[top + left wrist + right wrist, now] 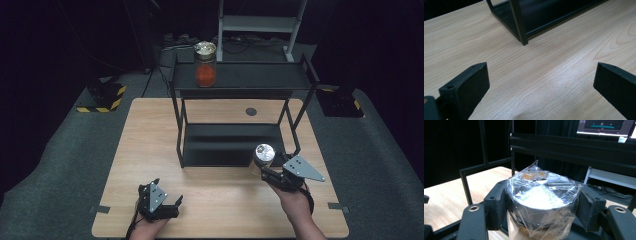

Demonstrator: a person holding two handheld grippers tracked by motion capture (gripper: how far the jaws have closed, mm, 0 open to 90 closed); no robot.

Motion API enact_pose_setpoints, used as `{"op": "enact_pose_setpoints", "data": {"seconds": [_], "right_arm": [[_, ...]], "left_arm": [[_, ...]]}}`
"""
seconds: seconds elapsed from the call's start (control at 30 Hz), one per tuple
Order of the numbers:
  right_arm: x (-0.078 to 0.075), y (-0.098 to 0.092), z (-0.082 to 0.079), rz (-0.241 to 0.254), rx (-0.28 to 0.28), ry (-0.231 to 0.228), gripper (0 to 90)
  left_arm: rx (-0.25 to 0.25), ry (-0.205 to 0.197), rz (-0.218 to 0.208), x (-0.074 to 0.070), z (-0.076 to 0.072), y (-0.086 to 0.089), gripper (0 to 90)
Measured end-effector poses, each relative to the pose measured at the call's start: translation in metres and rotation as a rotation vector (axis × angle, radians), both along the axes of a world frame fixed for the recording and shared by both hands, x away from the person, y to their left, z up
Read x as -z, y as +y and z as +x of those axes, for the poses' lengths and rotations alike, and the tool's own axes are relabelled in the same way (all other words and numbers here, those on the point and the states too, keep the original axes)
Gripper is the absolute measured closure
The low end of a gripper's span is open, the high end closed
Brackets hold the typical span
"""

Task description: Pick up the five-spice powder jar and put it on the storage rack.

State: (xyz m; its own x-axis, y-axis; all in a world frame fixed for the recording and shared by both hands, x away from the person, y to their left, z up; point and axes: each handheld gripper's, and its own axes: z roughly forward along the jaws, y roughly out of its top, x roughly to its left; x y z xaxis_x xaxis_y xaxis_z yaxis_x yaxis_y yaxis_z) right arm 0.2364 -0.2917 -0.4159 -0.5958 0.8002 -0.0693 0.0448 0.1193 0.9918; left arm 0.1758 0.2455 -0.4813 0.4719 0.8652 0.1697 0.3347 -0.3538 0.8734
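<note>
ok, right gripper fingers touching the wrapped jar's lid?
Touching. The right gripper view shows both fingers pressed against opposite sides of the film-wrapped lid of the jar, no gap either side.

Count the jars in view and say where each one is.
2. One jar with red contents stands on the top shelf of the black rack, at its left end. The other, a foil-wrapped jar, is gripped in the right gripper near the rack's front right leg.
</note>
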Motion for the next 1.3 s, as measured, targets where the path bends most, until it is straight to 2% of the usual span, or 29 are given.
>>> {"op": "enact_pose_setpoints", "data": {"seconds": [1.3], "right_arm": [[-0.077,0.003,0.009,0.025,0.022,-0.119,34.2]], "left_arm": [[0.013,0.002,-0.009,0.000,0.001,0.003,0.7]]}}
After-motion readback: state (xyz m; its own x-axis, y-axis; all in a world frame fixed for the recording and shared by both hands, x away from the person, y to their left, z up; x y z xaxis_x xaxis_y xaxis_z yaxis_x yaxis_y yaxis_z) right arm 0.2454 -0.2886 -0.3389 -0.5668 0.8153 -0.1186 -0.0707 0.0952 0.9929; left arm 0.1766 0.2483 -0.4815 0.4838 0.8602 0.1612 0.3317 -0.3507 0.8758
